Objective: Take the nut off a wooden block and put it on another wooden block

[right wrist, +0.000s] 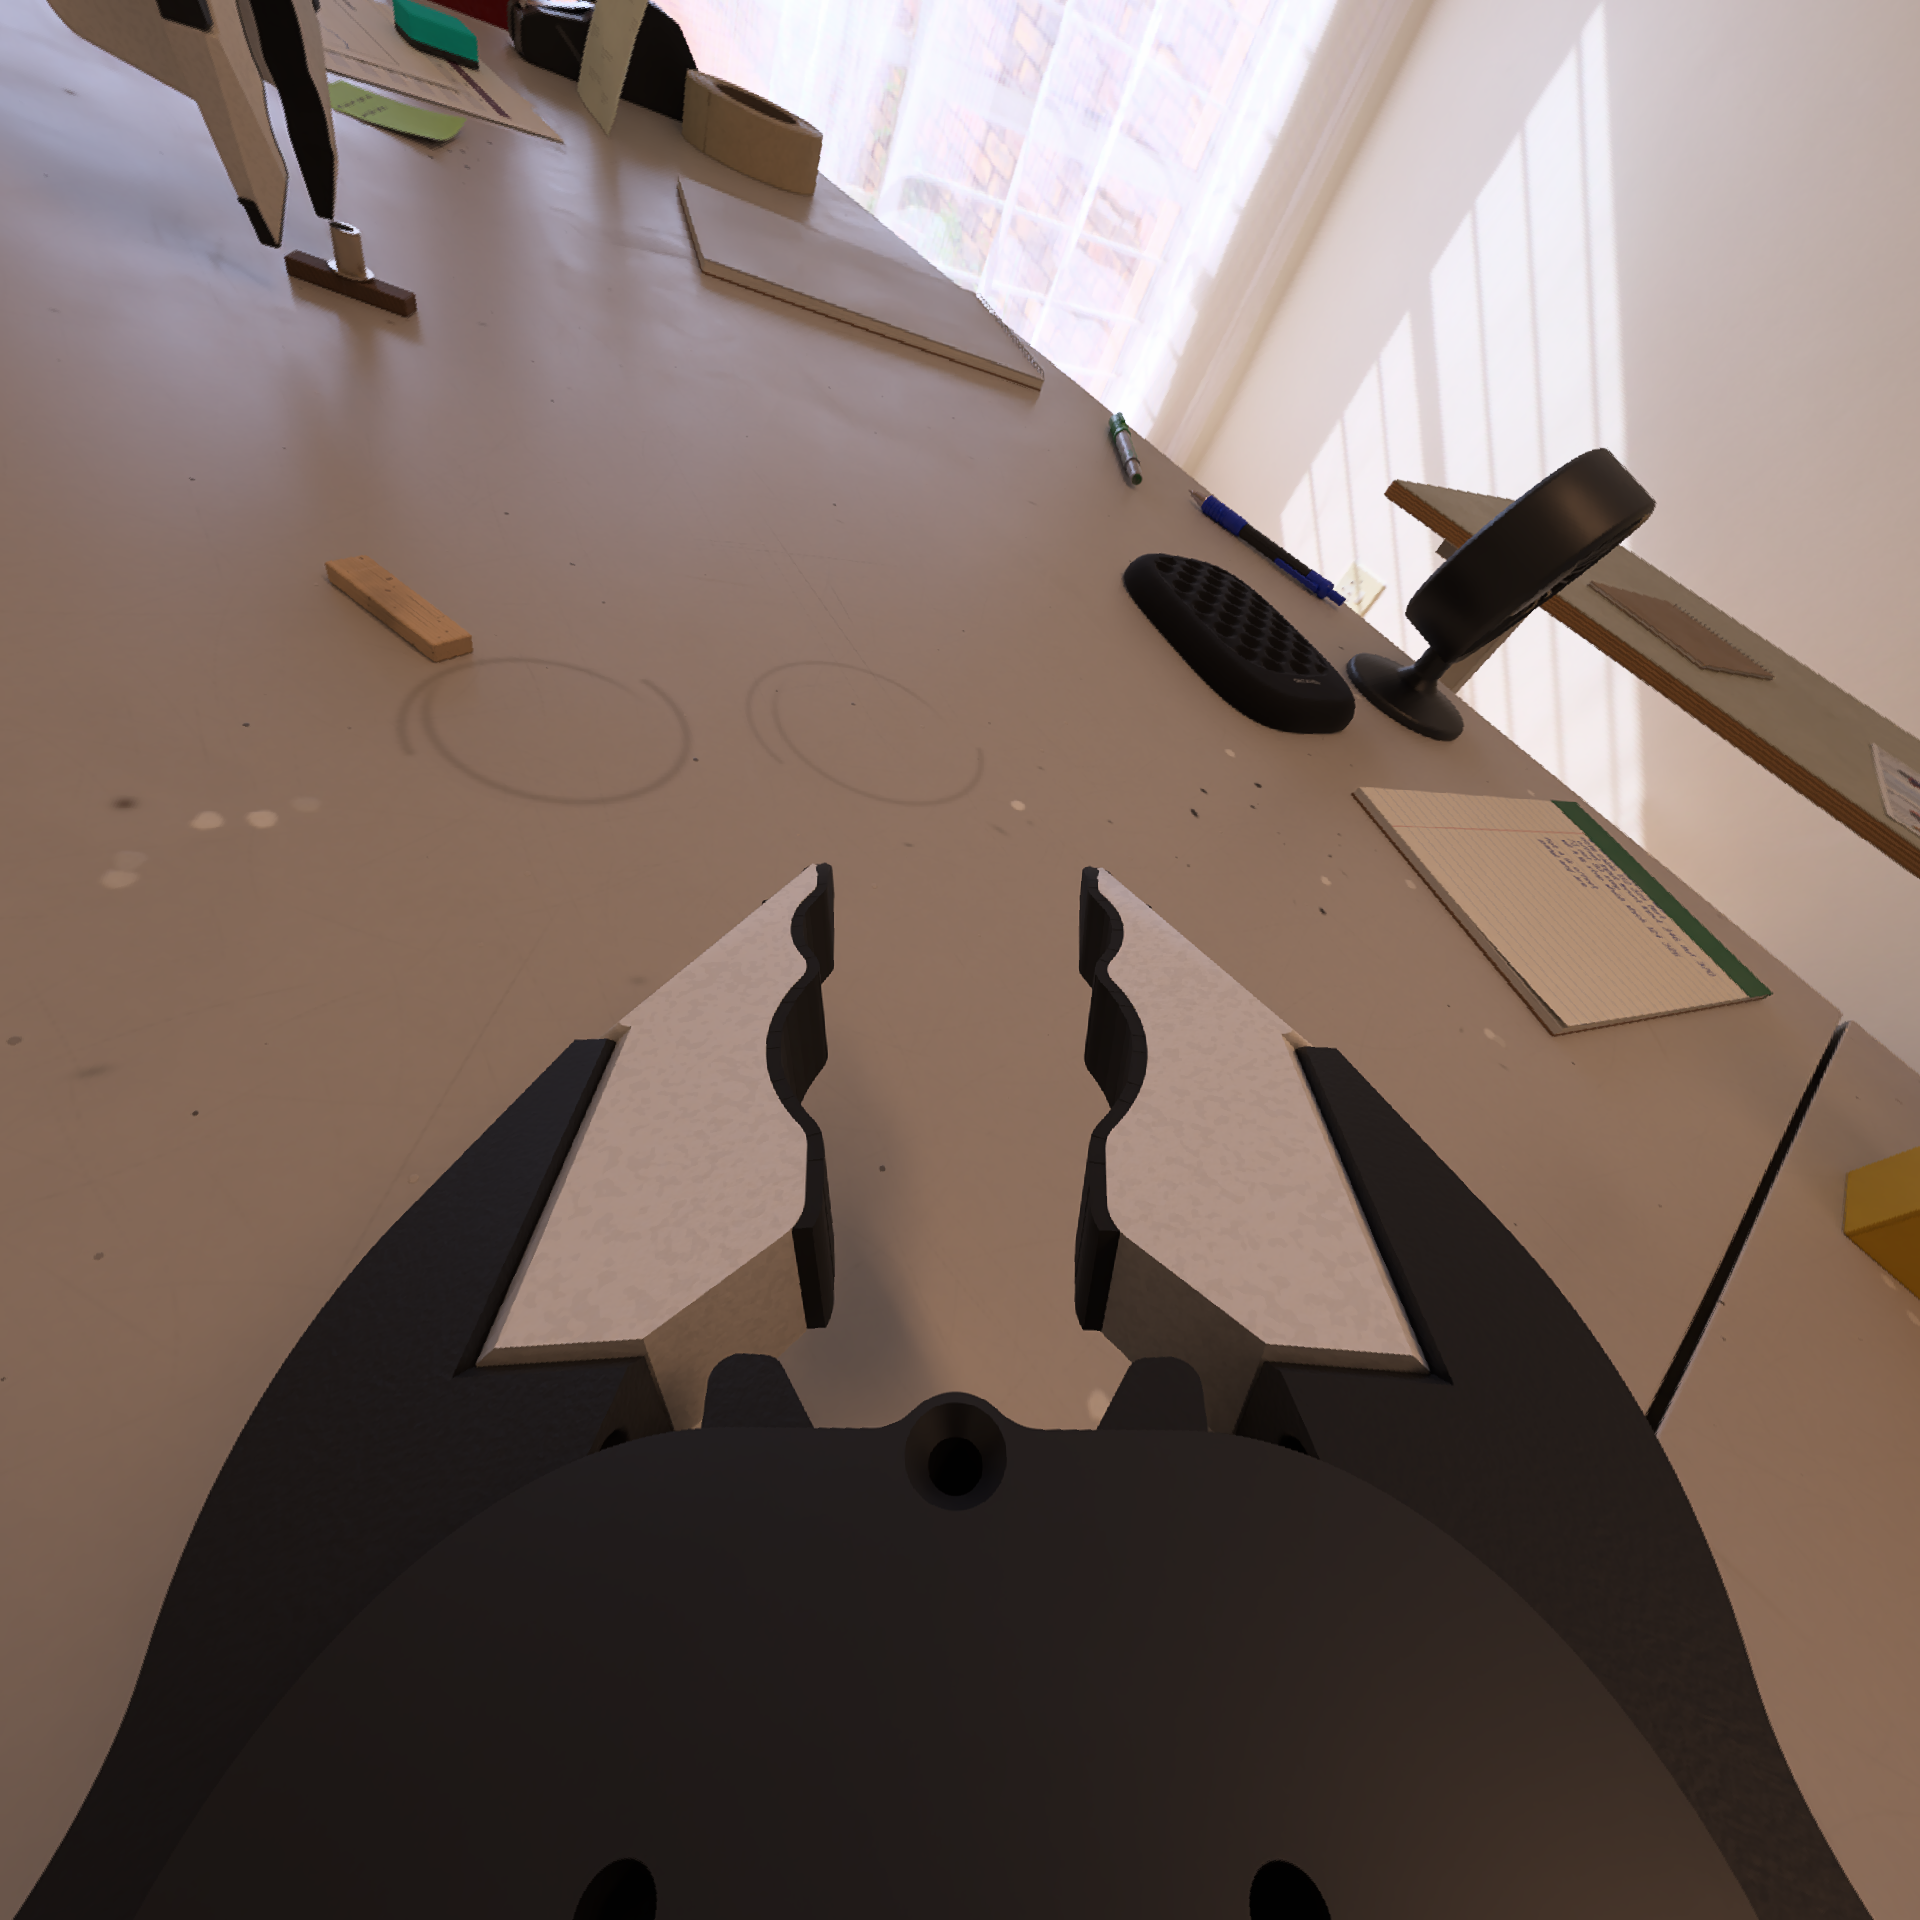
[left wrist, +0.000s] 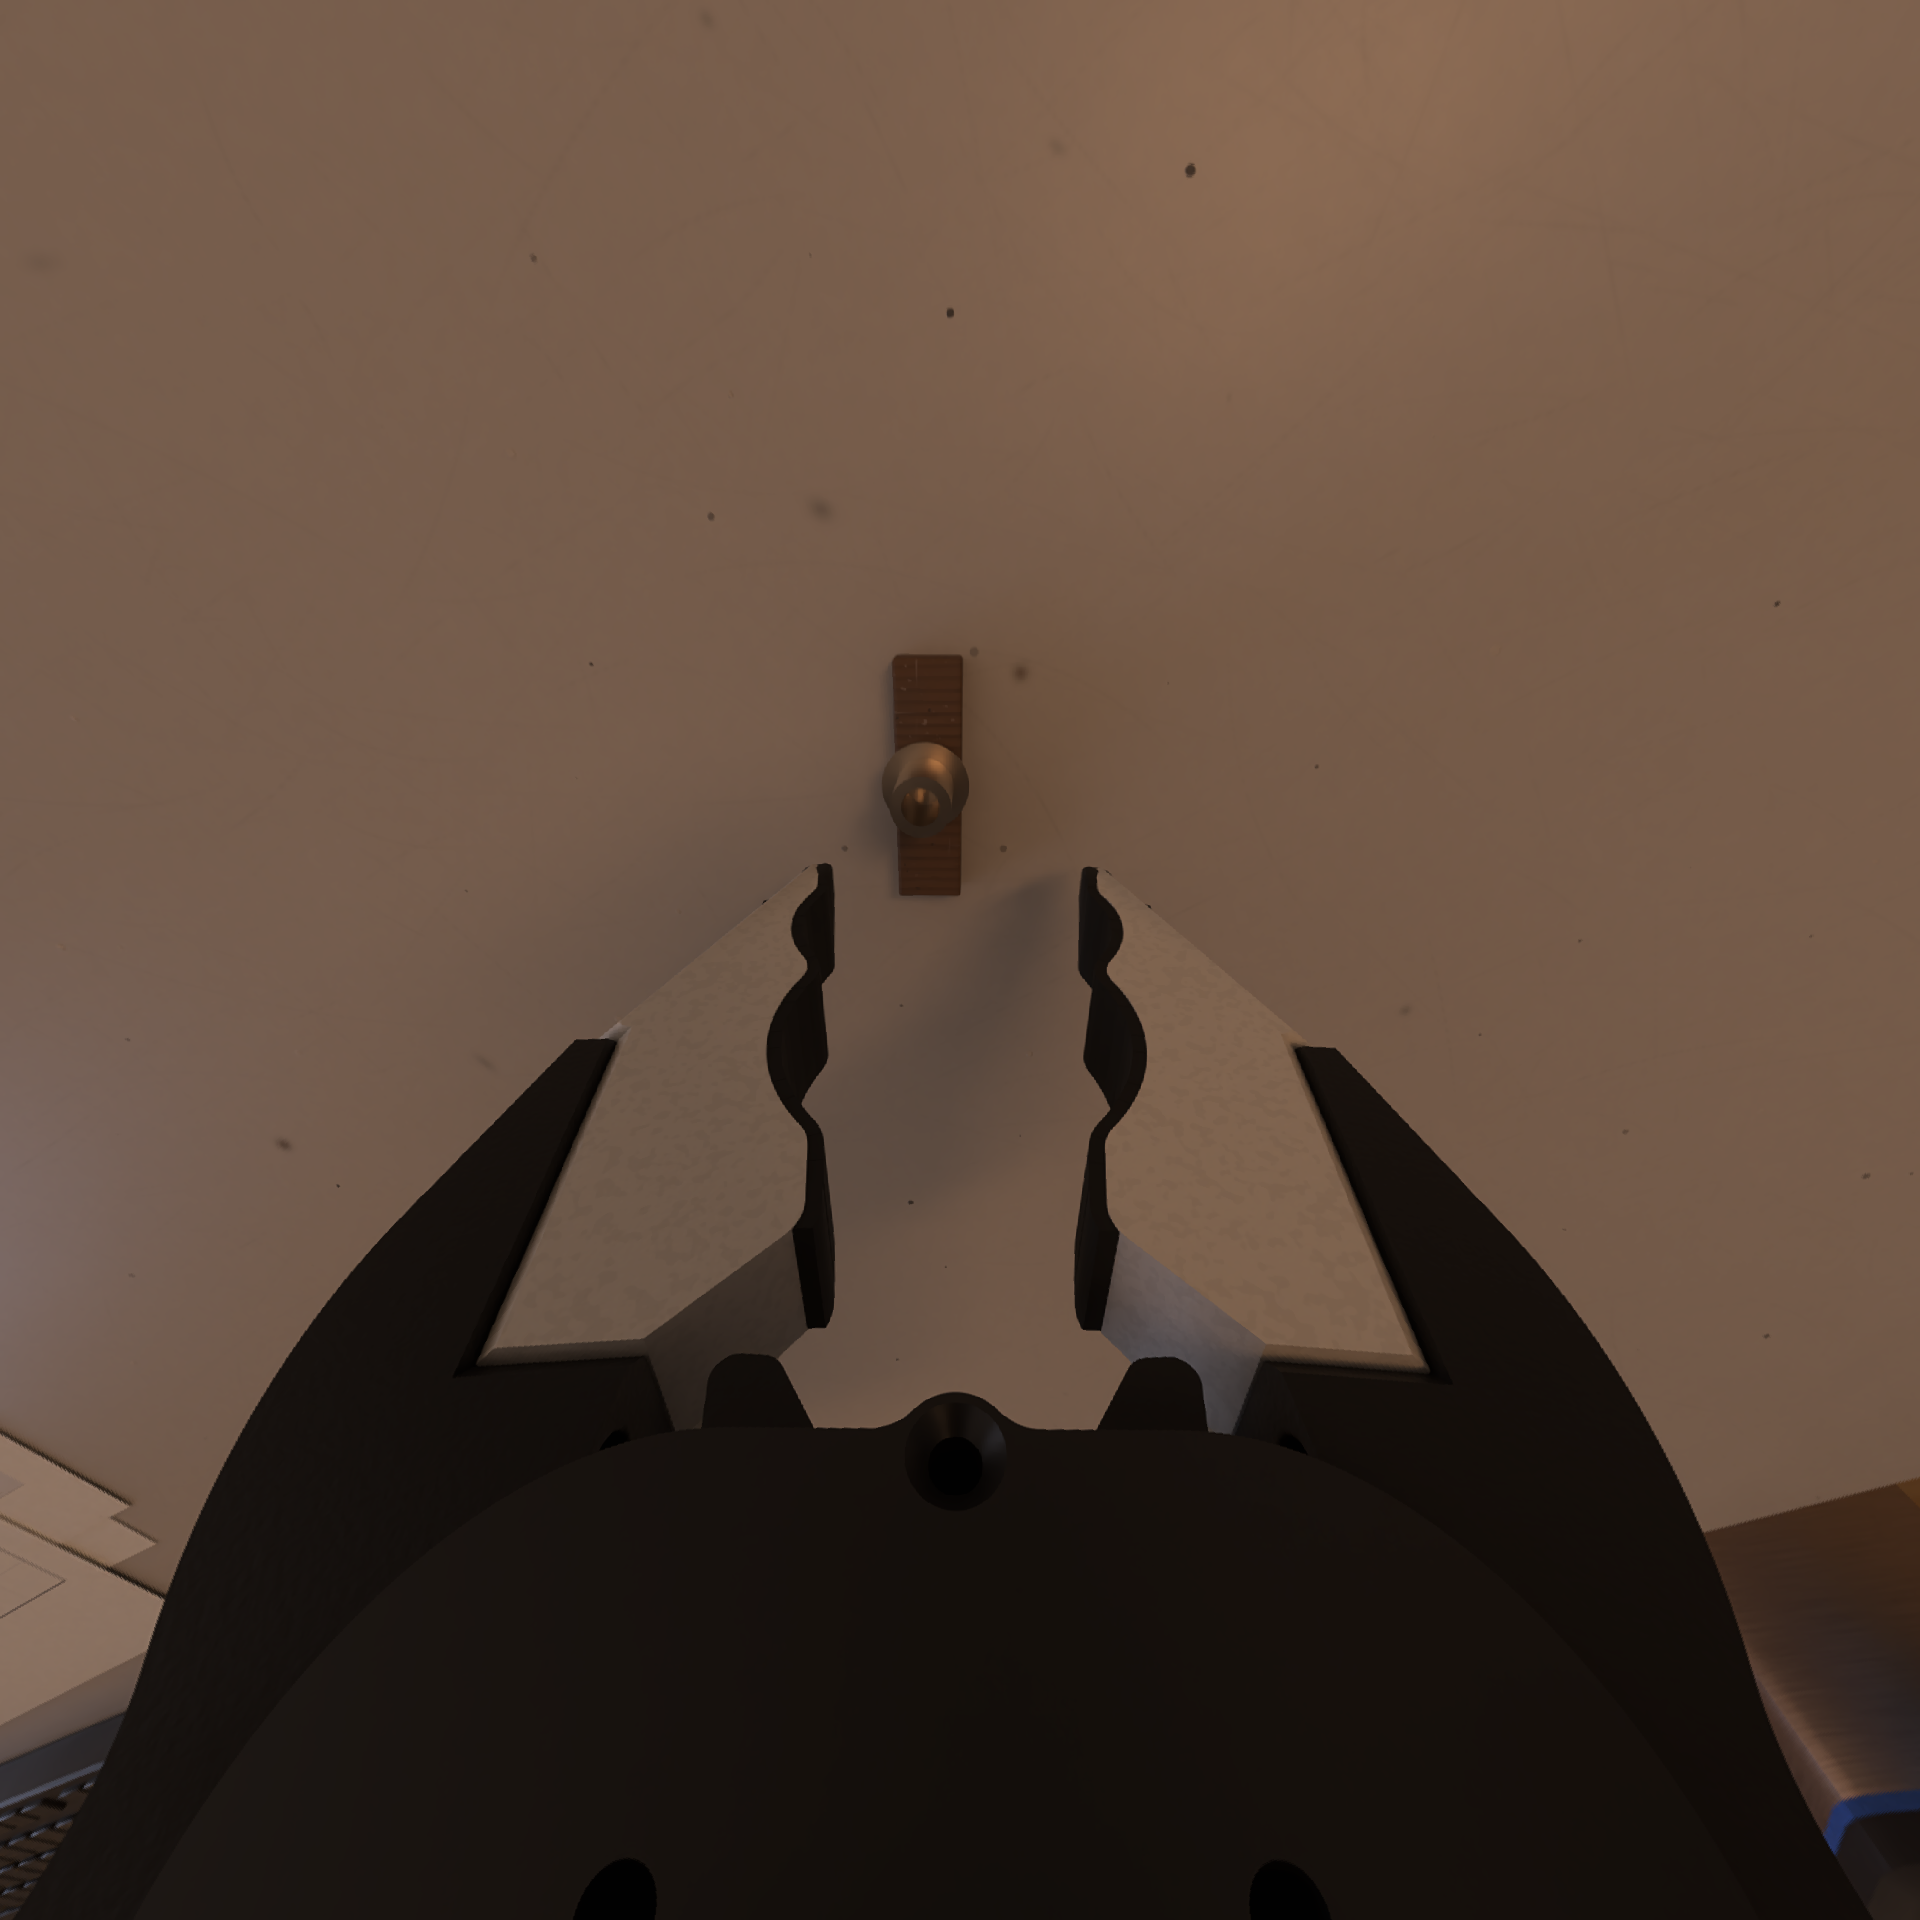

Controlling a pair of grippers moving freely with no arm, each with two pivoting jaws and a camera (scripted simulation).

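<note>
A metal nut (left wrist: 925, 790) stands upright on a dark brown wooden block (left wrist: 929, 774) on the beige table. My left gripper (left wrist: 956, 883) looks straight down, open and empty, above the block's near end. The nut (right wrist: 350, 247), the dark block (right wrist: 351, 284) and the left gripper (right wrist: 272, 197) hovering over them also show far off at the top left of the right wrist view. A pale wooden block (right wrist: 398, 608) lies bare, nearer on the left. My right gripper (right wrist: 956, 883) is open and empty, low over the table, apart from both blocks.
In the right wrist view, a grey board (right wrist: 852, 281), a tape roll (right wrist: 753, 130), a green marker (right wrist: 1124, 449), a blue pen (right wrist: 1262, 549), a black perforated pad (right wrist: 1236, 644), a black stand mirror (right wrist: 1496, 592) and a lined notepad (right wrist: 1558, 904) lie along the table's right edge. A yellow box (right wrist: 1886, 1216) sits at the far right.
</note>
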